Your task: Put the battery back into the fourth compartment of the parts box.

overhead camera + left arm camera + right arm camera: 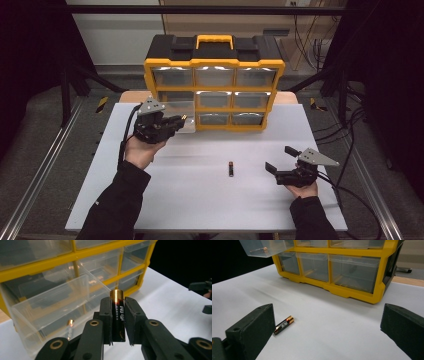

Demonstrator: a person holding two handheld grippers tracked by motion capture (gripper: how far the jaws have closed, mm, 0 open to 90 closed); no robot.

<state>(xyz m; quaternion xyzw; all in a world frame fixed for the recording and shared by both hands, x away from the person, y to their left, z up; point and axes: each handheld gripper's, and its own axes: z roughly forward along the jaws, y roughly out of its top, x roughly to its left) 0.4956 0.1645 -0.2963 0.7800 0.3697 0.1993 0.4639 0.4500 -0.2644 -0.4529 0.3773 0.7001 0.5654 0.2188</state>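
My left gripper (172,122) (118,306) is shut on a black and gold battery (117,315), held upright just in front of a clear drawer (181,111) (50,306) pulled out of the yellow organizer (215,90). Another battery (70,326) lies inside that drawer. A third battery (231,169) (284,325) lies on the white table (200,200), to the left of my right gripper (280,158) (328,315). That gripper is open with nothing between its jaws, low over the table at the right.
The organizer (352,265) stands at the table's far edge with several closed clear drawers and a yellow handle (214,40) on top. The open drawer (264,247) juts out over the table. Cables trail from both grippers; metal rails run along both sides.
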